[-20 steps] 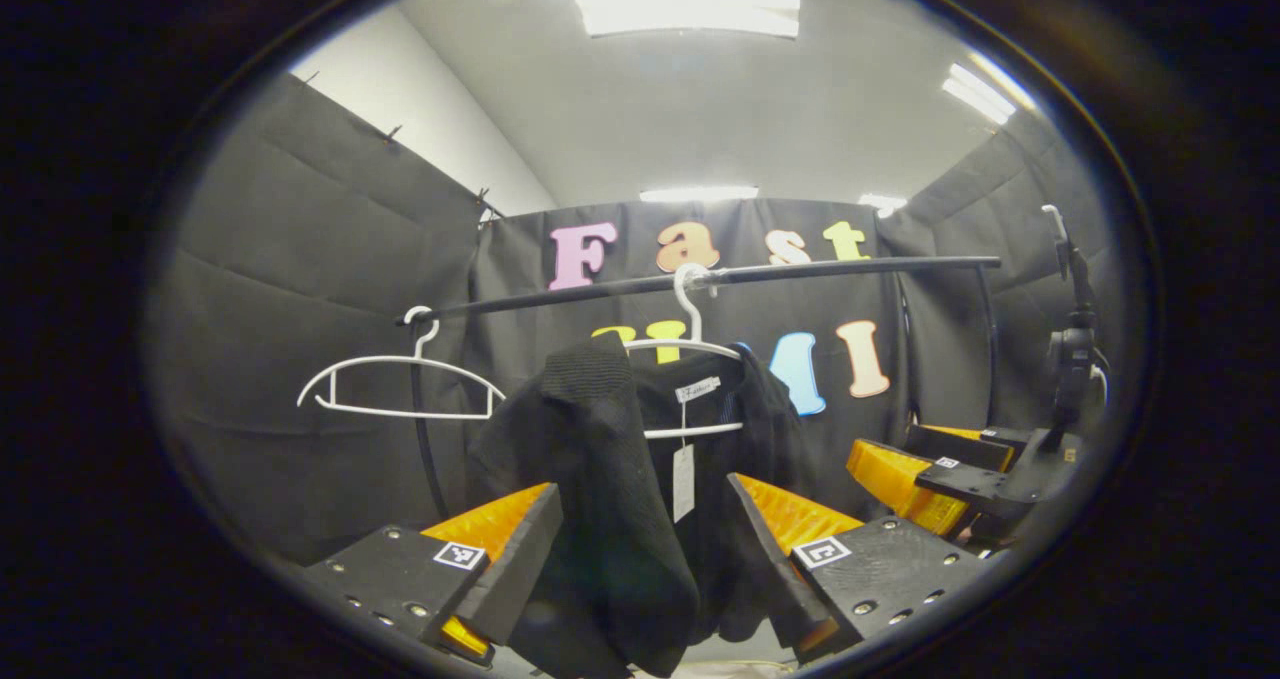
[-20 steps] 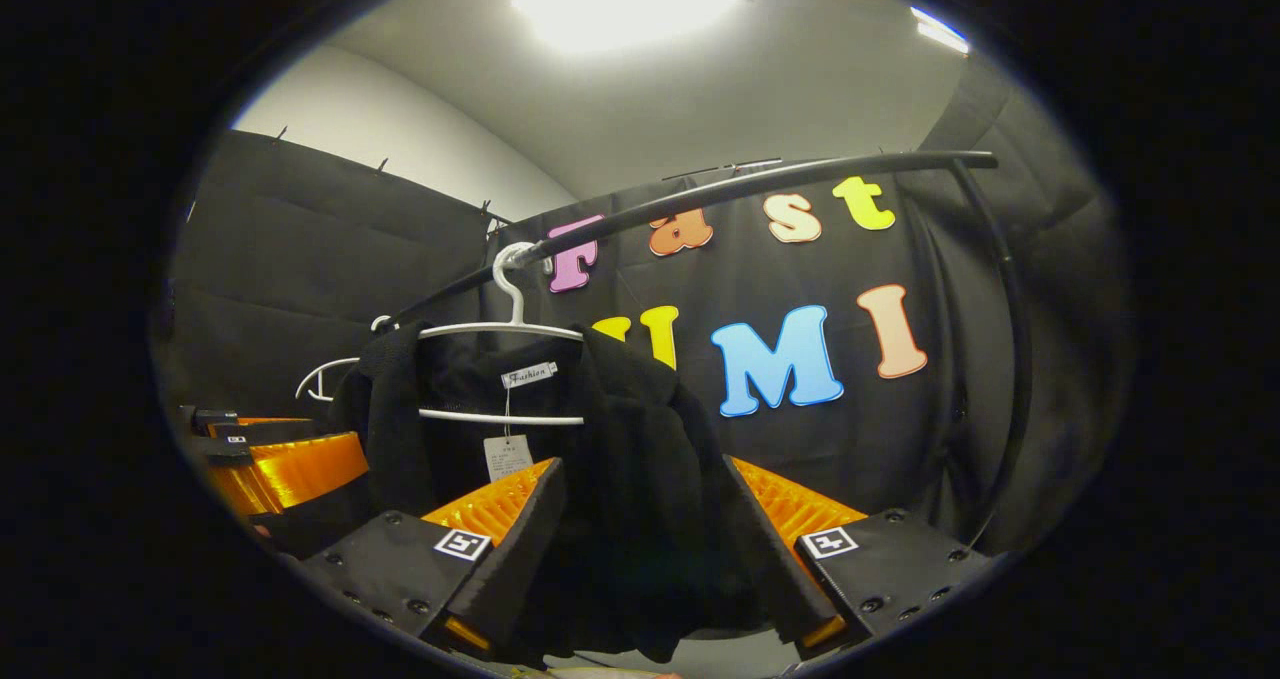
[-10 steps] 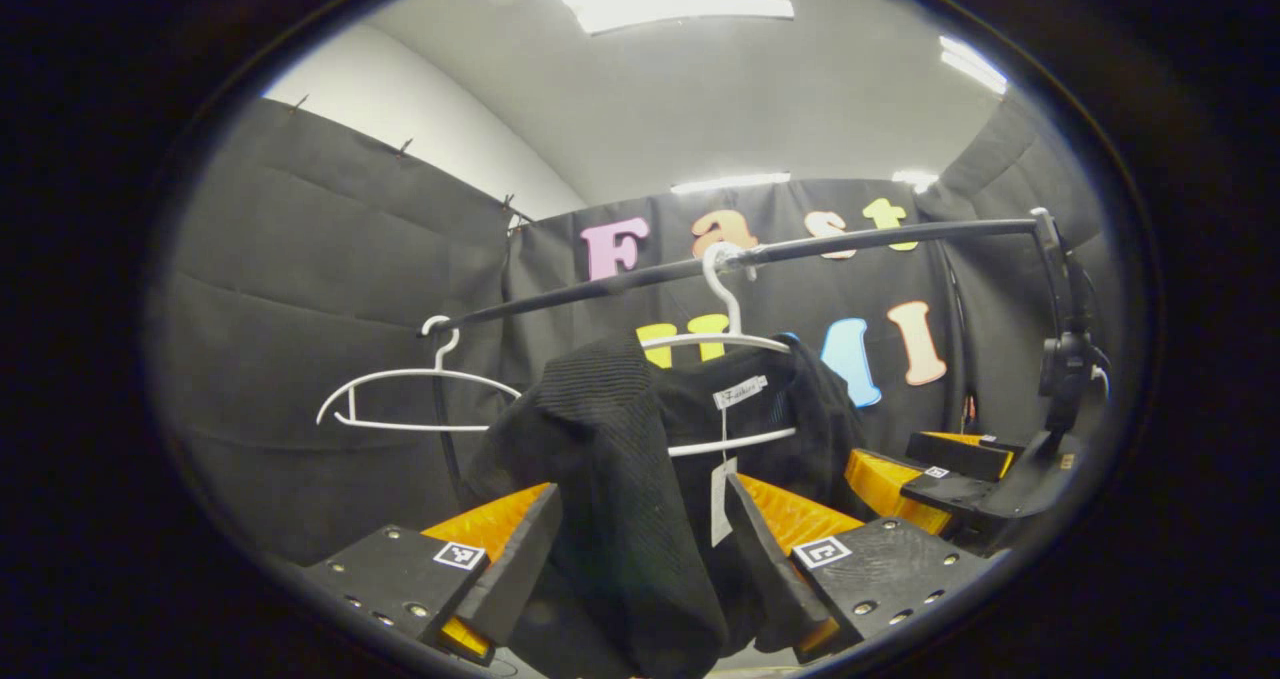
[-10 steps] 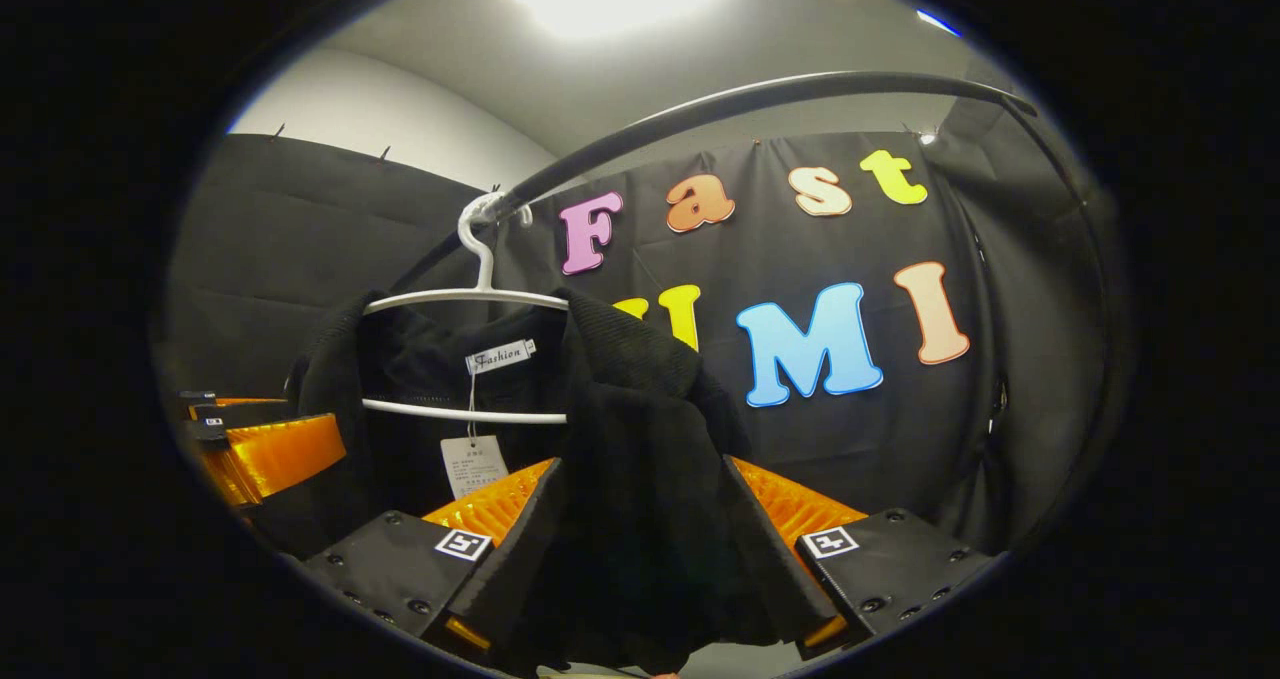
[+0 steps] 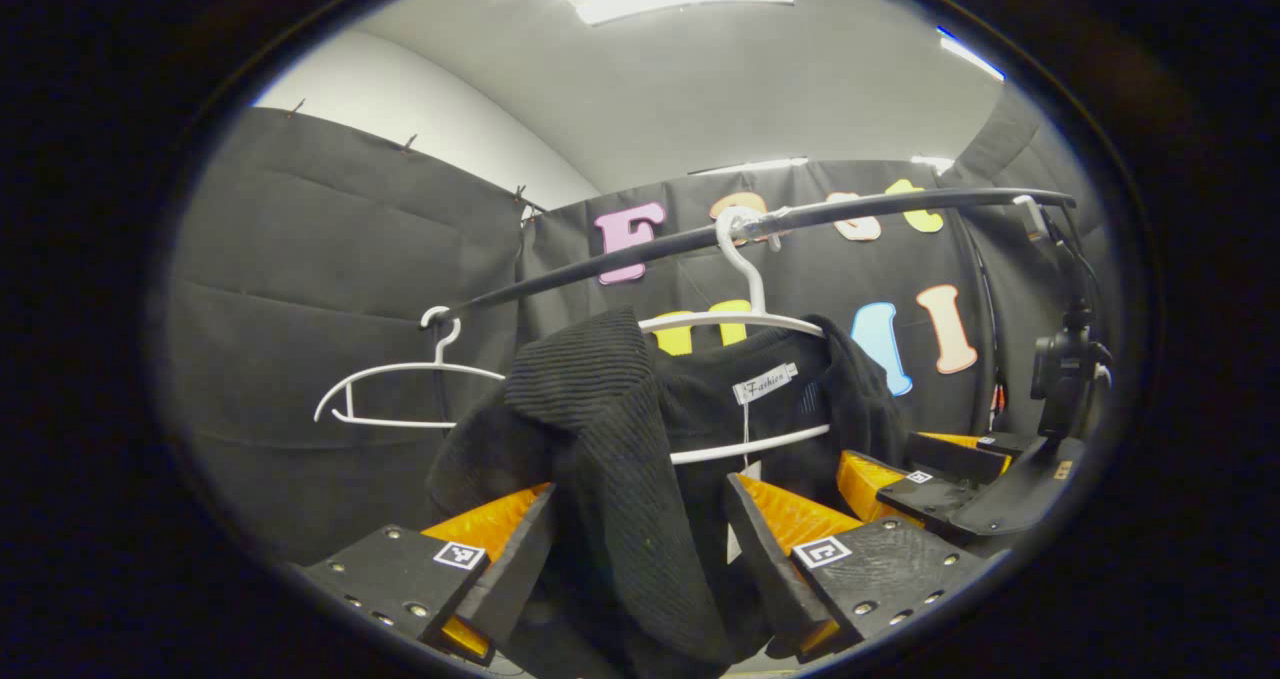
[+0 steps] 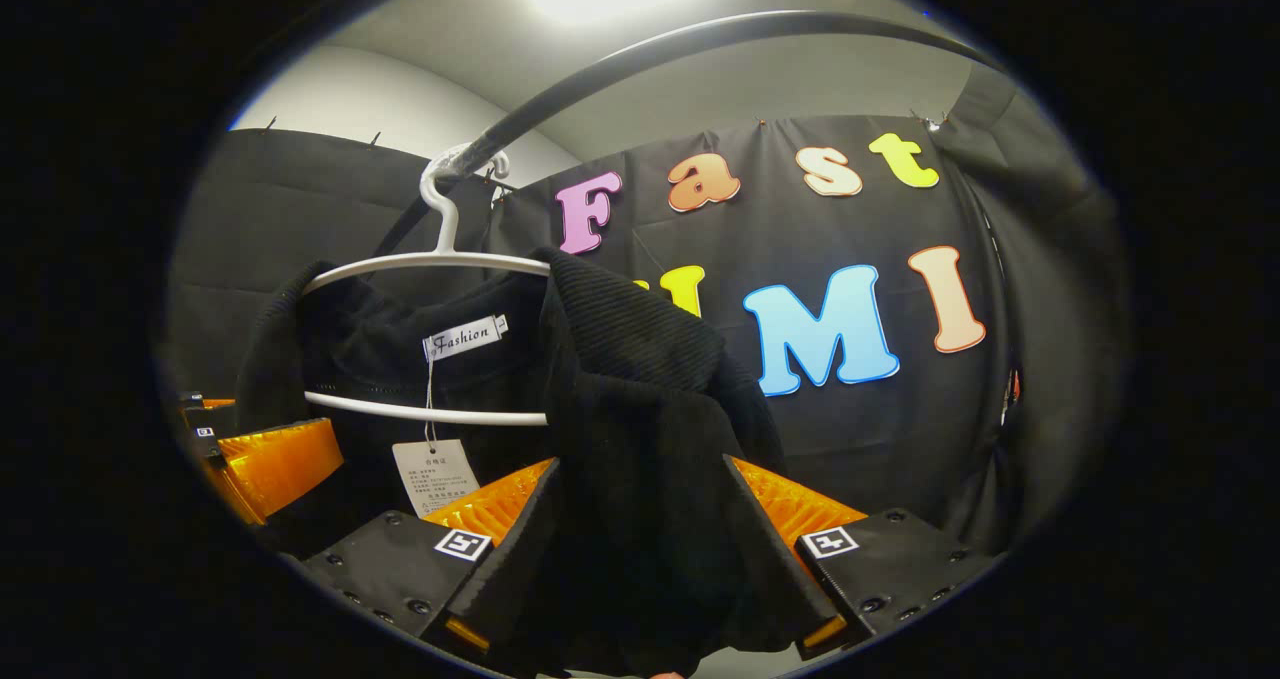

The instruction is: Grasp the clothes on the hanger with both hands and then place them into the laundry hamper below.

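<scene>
Garment: a black ribbed-knit top (image 5: 620, 429) hangs on a white hanger (image 5: 745, 319), whose hook sits over a dark rail (image 5: 640, 254) in front of the black cloth booth wall.
Neck label and tag: a white neck label (image 6: 465, 337) faces the cameras, and a paper swing tag (image 6: 435, 474) dangles below it on a thread.
Left gripper: the left gripper (image 5: 640, 559) has its fingers apart, one on each side of the folded-over shoulder of the top. Whether they press the cloth, I cannot tell.
Right gripper: the right gripper (image 6: 640, 559) likewise straddles the other shoulder fold, fingers spread. Contact cannot be confirmed.
Orientation: the top hangs neck up and hem down, so its long axis runs vertically. Its shoulders run sideways along the hanger.
Handling: it looks soft, light and floppy. It should bunch and drape rather than hold shape, and the knit could snag on the hanger ends.
Where to hold: judging from this, each shoulder fold near the hanger arm is the best hold.
Spare hanger: an empty white hanger (image 5: 400, 394) hangs on the same rail, well apart from the top.
Hamper: its position cannot be told.
</scene>
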Available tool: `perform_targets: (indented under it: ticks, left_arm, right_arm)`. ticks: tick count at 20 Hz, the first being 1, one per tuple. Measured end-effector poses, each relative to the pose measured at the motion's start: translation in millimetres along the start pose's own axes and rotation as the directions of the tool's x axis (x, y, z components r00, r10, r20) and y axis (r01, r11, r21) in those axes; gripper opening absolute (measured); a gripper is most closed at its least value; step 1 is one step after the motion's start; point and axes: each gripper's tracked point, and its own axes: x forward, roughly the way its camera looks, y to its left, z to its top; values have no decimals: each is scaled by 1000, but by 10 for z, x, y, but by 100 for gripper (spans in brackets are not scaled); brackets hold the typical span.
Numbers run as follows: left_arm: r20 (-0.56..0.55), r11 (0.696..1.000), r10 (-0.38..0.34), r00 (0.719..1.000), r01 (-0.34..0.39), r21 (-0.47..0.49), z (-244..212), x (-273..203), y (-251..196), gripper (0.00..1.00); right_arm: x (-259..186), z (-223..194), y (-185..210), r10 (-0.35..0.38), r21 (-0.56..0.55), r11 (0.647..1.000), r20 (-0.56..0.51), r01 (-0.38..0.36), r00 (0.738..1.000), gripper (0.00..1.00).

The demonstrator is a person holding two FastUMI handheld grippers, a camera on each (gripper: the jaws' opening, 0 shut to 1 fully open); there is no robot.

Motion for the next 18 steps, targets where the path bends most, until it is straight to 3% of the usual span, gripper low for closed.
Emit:
perform_targets:
  ticks: [5,6,7,9,10,11,15,17,18]
  left_arm:
    - [-15,1000,18,1000,-18,17,-89,121,34,95]
    - [-17,1000,23,1000,-22,18,-94,145,38,95]
    - [-21,1000,21,1000,-21,19,-108,150,44,95]
    - [-26,999,39,999,-38,27,-110,139,88,81]
    - [-27,998,51,998,-51,29,-109,142,129,74]
    - [-33,998,56,998,-55,28,-119,159,135,67]
    - [-61,998,61,996,-59,19,-160,174,203,31]
    - [-59,999,16,998,-18,-35,-149,175,140,25]
    - [-56,997,47,997,-50,-53,-103,129,203,22]
  right_arm:
    - [105,-115,7,-16,-37,999,-27,15,1000,97]
    - [119,-109,-13,-34,-37,999,-28,32,999,92]
    - [143,-118,-24,-48,-35,998,-31,47,998,97]
    - [172,-133,-31,-70,-16,997,-43,70,997,95]
    - [192,-135,-27,-69,0,998,-48,69,996,80]
    - [197,-132,-34,-67,8,998,-52,68,996,72]
    - [140,-38,-158,-104,-83,991,-21,102,994,10]
    - [128,-45,-106,-87,-119,989,-28,83,996,11]
    - [118,-15,-142,-97,-133,987,-23,93,995,12]
